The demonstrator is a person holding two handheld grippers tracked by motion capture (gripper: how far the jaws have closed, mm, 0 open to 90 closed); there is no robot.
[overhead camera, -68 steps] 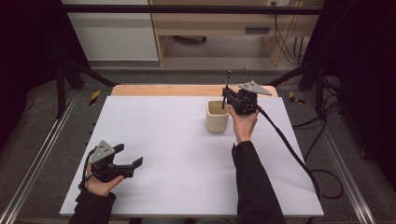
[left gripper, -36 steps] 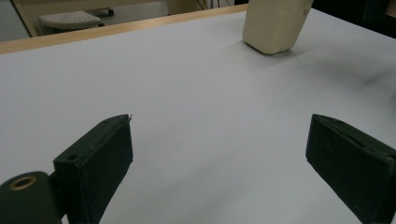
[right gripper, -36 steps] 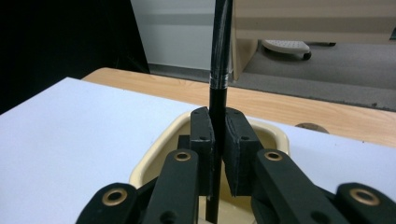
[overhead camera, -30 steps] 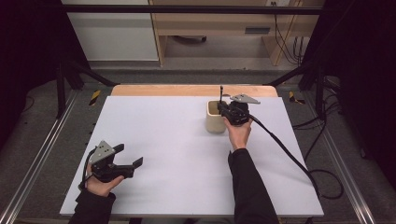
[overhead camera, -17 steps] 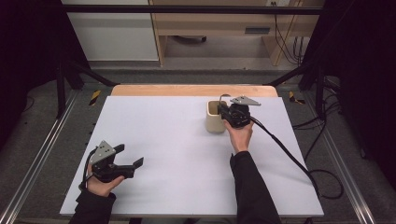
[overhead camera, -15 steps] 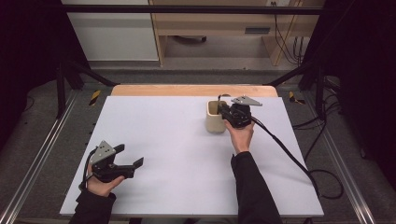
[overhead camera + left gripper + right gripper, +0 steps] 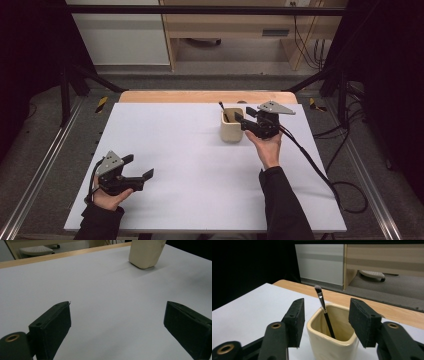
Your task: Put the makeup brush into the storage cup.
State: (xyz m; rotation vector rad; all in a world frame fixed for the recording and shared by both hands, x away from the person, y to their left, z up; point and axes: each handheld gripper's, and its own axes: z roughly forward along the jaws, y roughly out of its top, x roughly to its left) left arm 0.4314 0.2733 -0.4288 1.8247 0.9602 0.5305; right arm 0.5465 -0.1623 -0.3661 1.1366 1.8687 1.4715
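A cream square cup (image 7: 232, 126) (image 7: 332, 340) (image 7: 146, 253) stands on the white table toward the back right. A thin black makeup brush (image 7: 223, 111) (image 7: 323, 310) leans inside it, bristles up. My right gripper (image 7: 242, 120) (image 7: 325, 323) sits just right of the cup, open, its jaws apart on either side of the cup's near rim and not touching the brush. My left gripper (image 7: 138, 167) (image 7: 117, 332) rests low at the front left of the table, open with nothing between its jaws.
The white table top (image 7: 180, 150) has a wooden strip (image 7: 200, 96) along its far edge. A black cable (image 7: 320, 170) trails from the right gripper off the right side. Metal rails (image 7: 40, 165) flank the table; a cabinet and shelf unit stand beyond.
The right gripper lowered the brush into the cup, let go of it and drew back slightly to the cup's right side. The left gripper stayed put.
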